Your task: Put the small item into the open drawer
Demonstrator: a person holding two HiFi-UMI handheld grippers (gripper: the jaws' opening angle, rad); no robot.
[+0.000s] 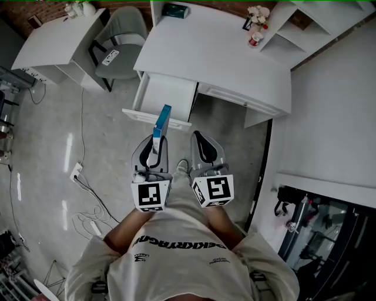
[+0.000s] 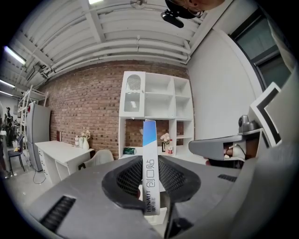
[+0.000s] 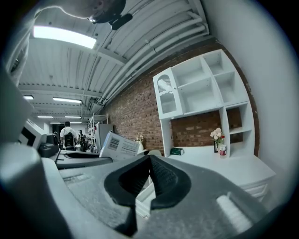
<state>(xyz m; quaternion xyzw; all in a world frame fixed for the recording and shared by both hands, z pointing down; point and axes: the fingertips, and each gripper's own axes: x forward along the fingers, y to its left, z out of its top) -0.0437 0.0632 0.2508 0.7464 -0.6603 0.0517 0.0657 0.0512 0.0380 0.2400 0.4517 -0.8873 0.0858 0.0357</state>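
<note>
One drawer point(image 1: 166, 94) open; left gripper point(image 1: 154, 141) clamps box point(image 1: 161, 120).

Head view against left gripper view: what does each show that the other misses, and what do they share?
Head view only: the inside of the open drawer and the power strip with its cables on the floor. Left gripper view only: the brick wall, the upper shelf compartments and the print along the small box. Both: the small box clamped in the left gripper, and the white desk with flowers.
</note>
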